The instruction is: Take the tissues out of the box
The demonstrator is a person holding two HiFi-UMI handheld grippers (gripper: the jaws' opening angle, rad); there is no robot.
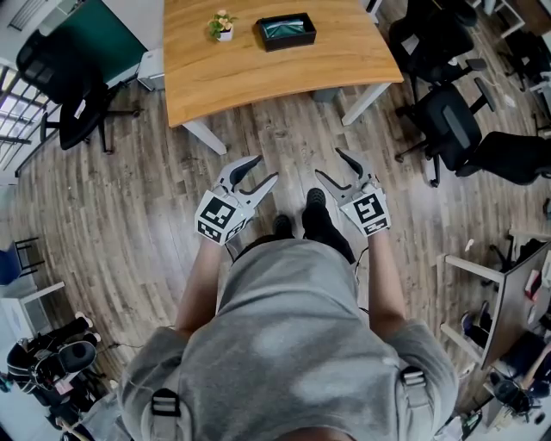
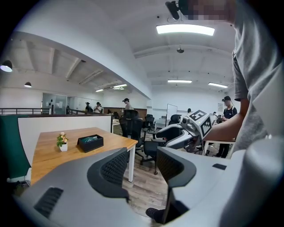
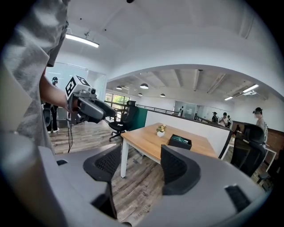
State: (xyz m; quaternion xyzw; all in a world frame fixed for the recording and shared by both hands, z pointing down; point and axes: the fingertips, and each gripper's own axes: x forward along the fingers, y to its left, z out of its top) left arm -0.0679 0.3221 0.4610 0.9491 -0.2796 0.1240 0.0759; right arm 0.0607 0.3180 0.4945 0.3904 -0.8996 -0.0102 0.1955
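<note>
Wood-top table [image 1: 258, 82] stands ahead of us, and the black tissue box [image 1: 286, 31] sits on it well back from the near edge, toward the right side. Something greenish shows in its open top; we can't tell from here whether tissue sticks out. A small potted plant [image 1: 222, 26] stands just beside the box, on its left, not touching it. Both grippers hang over the plank floor [image 1: 129, 198], short of the table's near edge and well apart from the box. On the left gripper [image 1: 265, 169] the fingers stand apart with nothing between them, only floor and table beyond. Same on the right gripper [image 1: 328, 163]: fingers wide apart, gap empty. Black office chairs [image 1: 448, 121] stand off the table's right end.
</note>
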